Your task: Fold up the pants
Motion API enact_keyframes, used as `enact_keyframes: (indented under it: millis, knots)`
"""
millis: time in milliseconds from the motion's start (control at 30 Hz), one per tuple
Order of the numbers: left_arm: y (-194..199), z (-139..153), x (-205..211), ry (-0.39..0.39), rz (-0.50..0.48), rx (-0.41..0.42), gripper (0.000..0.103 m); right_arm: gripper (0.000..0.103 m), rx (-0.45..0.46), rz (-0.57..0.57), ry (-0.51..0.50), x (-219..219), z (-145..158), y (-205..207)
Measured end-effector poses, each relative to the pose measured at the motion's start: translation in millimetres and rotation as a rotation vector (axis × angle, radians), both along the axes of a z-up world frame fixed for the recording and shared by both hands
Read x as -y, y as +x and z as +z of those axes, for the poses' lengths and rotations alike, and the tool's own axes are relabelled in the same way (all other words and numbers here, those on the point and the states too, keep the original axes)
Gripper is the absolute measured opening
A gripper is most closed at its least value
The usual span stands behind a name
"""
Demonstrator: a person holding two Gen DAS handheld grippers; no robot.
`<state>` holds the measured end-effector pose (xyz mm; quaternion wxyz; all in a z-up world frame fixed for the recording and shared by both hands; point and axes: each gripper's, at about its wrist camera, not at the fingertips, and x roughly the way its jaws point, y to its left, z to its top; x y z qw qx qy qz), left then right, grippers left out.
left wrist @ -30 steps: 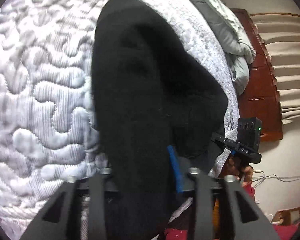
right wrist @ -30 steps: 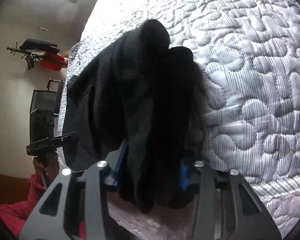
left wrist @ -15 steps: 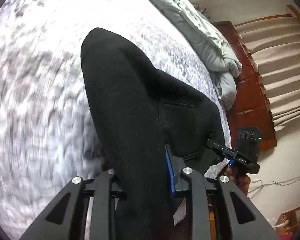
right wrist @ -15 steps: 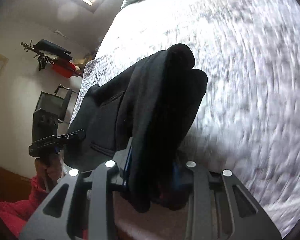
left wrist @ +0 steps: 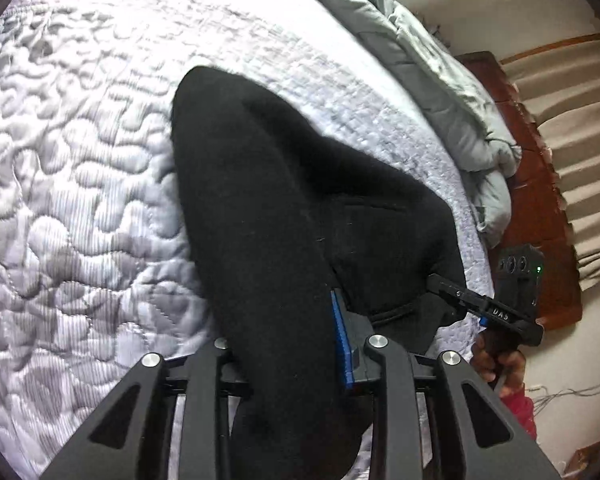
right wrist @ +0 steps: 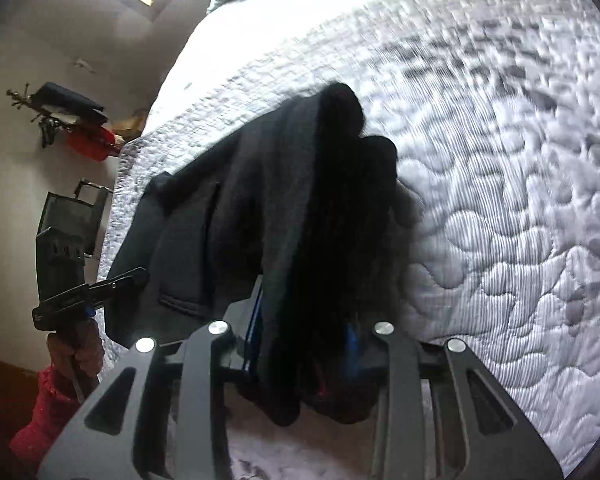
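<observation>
Pants: black pants hang bunched from both grippers over a white quilted bedspread; in the left wrist view the cloth fills the centre and lower middle of the frame, with its far end resting on the quilt at upper centre.
Left gripper: left gripper is clenched on a thick roll of the pants at lower centre; a blue pad presses the cloth's right edge, while the other pad is hidden under fabric. Its jaws have just been opening a little, with the cloth between them.
Right gripper: right gripper at lower centre of its own view grips a gathered bundle of the same pants, blue pads showing on either side of the fabric. Its jaws have also just been easing wider around the cloth.
Cloth and jaws: fabric runs straight between the fingers of each gripper and spills below them toward the bottom edge; a flat panel with a pocket seam stretches from one gripper to the other.
Step in hand: judged to be carrying the held edge across the bed to lay one half over the other.
Doing it well: keep both grips level and evenly spaced so the panel stays taut, lower the edge onto the quilt squarely, and release only once the layers lie aligned.
Surroundings: grey duvet lies at upper right.
</observation>
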<state>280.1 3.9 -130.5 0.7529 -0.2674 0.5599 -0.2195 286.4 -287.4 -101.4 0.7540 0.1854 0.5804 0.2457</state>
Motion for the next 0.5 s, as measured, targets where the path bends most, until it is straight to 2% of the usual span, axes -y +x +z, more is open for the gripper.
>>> enact_keyframes:
  millis: [67, 167, 267, 300, 400, 500]
  knots:
    - [-3.3, -6.5, -1.5, 0.002, -0.009, 0.004, 0.035, 0.04, -0.004, -0.008, 0.025, 5.1, -8.5, -3.9]
    - [-9.9, -16.8, -9.5, 0.003, 0.009, -0.011, 0.047, 0.055, -0.023, -0.013, 0.051, 11.0, -18.2, -8.5]
    - [-18.0, -12.4, -15.5, 0.022, 0.022, -0.013, 0.051, 0.06, -0.017, -0.035, 0.082, 20.1, -13.7, -17.4]
    - [-20.6, -8.9, -16.5, 0.041, 0.024, -0.009, 0.051, 0.066, -0.003, -0.041, 0.063, 23.2, -9.2, -20.9]
    - [-37.5, 9.6, -14.5, 0.143, 0.032, 0.033, 0.052, 0.068, 0.074, -0.049, -0.02, 26.0, 13.1, -36.9]
    - [-55.6, 28.8, -11.3, 0.282, 0.079, 0.07, 0.053, 0.065, 0.169, -0.031, -0.144, 16.4, 41.9, -54.6]
